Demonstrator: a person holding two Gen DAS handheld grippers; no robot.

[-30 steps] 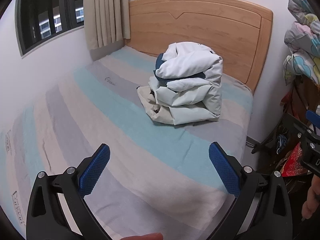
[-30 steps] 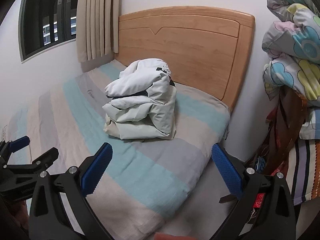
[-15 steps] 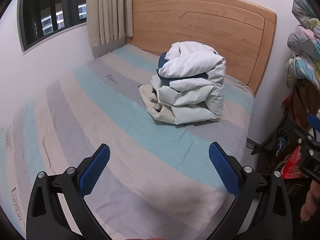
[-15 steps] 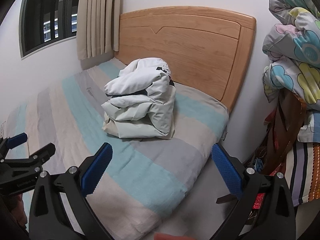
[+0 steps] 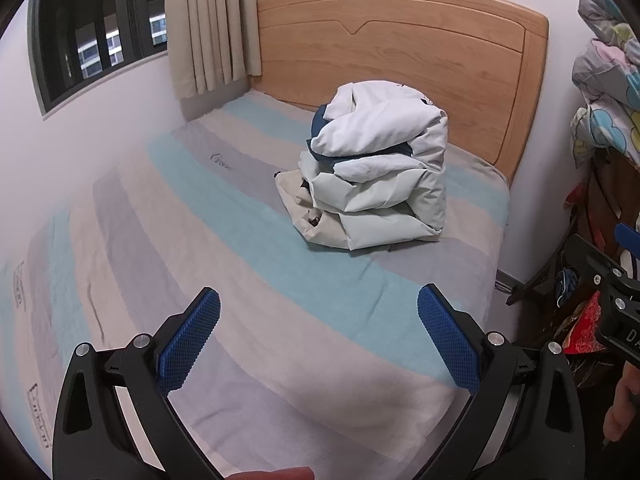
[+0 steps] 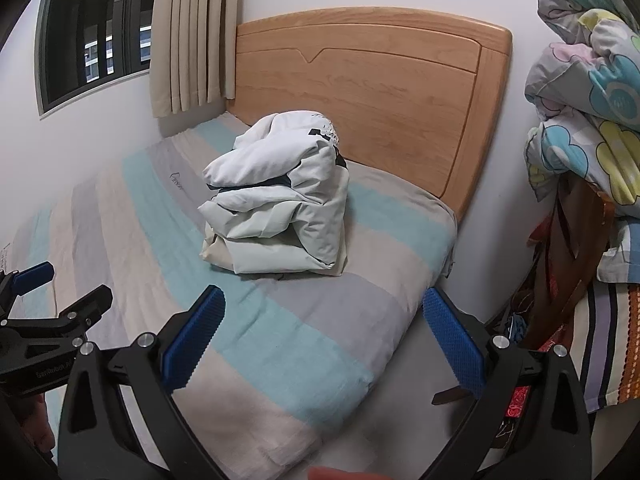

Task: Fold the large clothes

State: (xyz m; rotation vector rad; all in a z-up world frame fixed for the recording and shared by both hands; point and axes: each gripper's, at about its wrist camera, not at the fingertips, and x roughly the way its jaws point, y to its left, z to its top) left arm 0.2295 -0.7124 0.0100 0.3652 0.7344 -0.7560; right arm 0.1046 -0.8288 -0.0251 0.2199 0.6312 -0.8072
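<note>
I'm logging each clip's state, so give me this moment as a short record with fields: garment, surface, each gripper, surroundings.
garment: pale jacket, bundled in a folded heap with dark lining showing
surface: striped bed, jacket lying near the wooden headboard
left gripper: open, empty, above the near end of the bed
right gripper: open, empty, apart from the jacket
surroundings: window and curtain at left, flowered bedding stacked at right

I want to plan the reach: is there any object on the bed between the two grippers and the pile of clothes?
Nothing visible. Between the open left gripper, the open right gripper and the pile of clothes lies only bare striped bedsheet.
</note>
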